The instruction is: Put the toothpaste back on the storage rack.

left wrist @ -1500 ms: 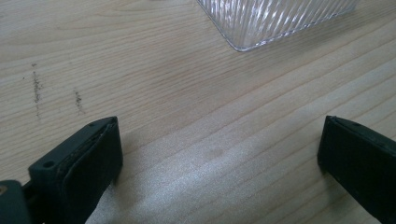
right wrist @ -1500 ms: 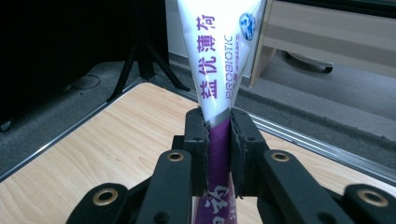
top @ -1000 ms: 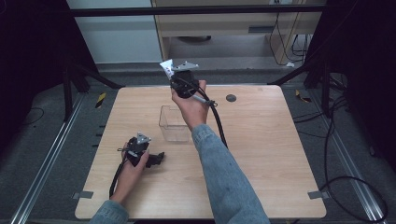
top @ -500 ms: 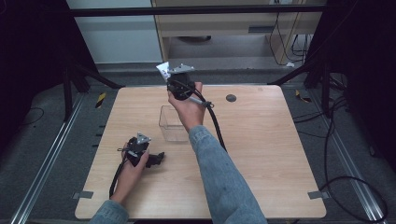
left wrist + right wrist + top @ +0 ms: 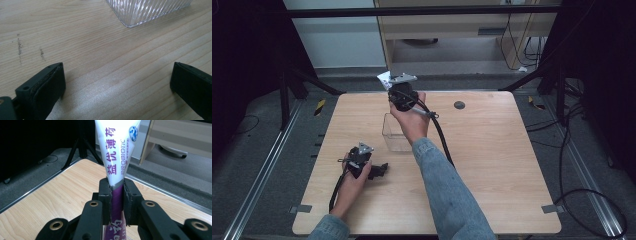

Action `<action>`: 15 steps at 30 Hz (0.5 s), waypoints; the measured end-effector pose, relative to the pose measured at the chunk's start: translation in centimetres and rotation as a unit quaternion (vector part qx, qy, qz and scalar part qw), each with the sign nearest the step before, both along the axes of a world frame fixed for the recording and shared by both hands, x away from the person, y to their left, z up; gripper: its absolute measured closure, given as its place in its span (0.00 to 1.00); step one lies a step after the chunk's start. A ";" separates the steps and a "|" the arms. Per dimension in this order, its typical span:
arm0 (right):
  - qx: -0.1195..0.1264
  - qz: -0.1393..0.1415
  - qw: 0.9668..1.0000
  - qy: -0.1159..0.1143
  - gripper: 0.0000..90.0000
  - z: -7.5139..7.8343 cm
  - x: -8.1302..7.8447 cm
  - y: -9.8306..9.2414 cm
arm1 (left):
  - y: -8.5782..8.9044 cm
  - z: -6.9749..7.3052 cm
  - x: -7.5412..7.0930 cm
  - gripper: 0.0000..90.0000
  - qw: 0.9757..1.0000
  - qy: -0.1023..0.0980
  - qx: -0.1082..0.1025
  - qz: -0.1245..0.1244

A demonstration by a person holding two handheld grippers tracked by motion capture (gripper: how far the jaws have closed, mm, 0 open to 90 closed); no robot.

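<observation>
A pale wooden worktop (image 5: 492,165) stands in a dim workshop with black tripod legs and a cabinet behind it, and from the high view your right gripper (image 5: 398,86) is raised over the far edge, left of the middle, gripping a white-and-purple sachet (image 5: 384,78) that pokes out beyond it toward the floor side. A clear ribbed plastic box (image 5: 390,135) sits on the worktop just below your right wrist, between your two hands, while your left gripper (image 5: 381,170) rests low near the near-left part of the worktop, jaws pointing toward the box. In the left gripper view, those jaws stand wide apart with nothing but bare wood between them, and a corner of the ribbed box (image 5: 147,11) lies ahead at the top edge. In the right gripper view, the jaws are clamped on the sachet (image 5: 117,152) at its pinched purple waist, the white top fanning out above them. The pack looks light, soft and crinkly, with a slick film that could slip or crease, so you would do best gripping the flat sealed band rather than the puffed body. Your right forearm reaches forward, wrist cocked so the gripper points away and slightly up.
</observation>
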State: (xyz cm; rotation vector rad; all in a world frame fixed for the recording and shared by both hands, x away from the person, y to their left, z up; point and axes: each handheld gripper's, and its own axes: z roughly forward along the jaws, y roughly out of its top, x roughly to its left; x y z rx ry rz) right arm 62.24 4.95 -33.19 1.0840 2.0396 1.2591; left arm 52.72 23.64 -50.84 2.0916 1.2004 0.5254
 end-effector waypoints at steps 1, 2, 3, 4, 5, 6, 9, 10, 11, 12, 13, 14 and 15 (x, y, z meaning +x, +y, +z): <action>-0.001 0.001 1.000 -0.001 0.87 -0.1 0.0 0.0 | 0.0 0.0 0.0 0.00 1.000 0.000 0.000 0.000; 0.000 0.000 1.000 0.001 0.87 -0.2 0.0 0.1 | 0.0 0.0 0.0 0.00 1.000 0.000 0.000 0.000; -0.001 0.001 1.000 -0.001 0.87 -0.2 0.1 0.2 | 0.0 0.0 0.0 0.00 1.000 0.000 0.000 0.000; 0.000 0.001 1.000 0.001 0.87 -0.3 0.1 0.3 | 0.0 0.0 0.0 0.00 1.000 0.000 0.000 0.000; 0.001 0.001 1.000 0.002 0.87 -0.3 0.1 0.4 | 0.0 0.0 0.0 0.00 1.000 0.000 0.000 0.000; 0.000 0.002 1.000 0.002 0.87 -0.4 0.1 0.4 | 0.0 0.0 0.0 0.00 1.000 0.000 0.000 0.000; -0.002 0.003 1.000 0.004 0.87 -0.7 0.1 0.7 | 0.0 0.0 0.0 0.00 1.000 0.000 0.000 0.000; -0.003 0.004 1.000 0.005 0.87 -0.9 0.0 0.7 | 0.0 0.0 0.0 0.00 1.000 0.000 0.000 0.000; -0.001 0.003 1.000 0.007 0.87 -1.0 0.0 0.7 | 0.0 0.0 0.0 0.00 1.000 0.000 0.000 0.000; -0.001 0.004 1.000 0.008 0.87 -1.2 0.0 0.8 | 0.0 0.0 0.0 0.00 1.000 0.000 0.000 0.000; -0.003 0.004 1.000 0.009 0.87 -1.4 0.0 0.8 | 0.0 0.0 0.0 0.00 1.000 0.000 0.000 0.000; -0.003 0.004 1.000 0.010 0.87 -1.6 0.0 0.8 | 0.0 0.0 0.0 0.00 1.000 0.001 0.000 -0.001; -0.003 0.004 1.000 0.012 0.87 -1.7 0.0 0.8 | 0.0 0.0 0.0 0.00 1.000 0.000 0.000 0.000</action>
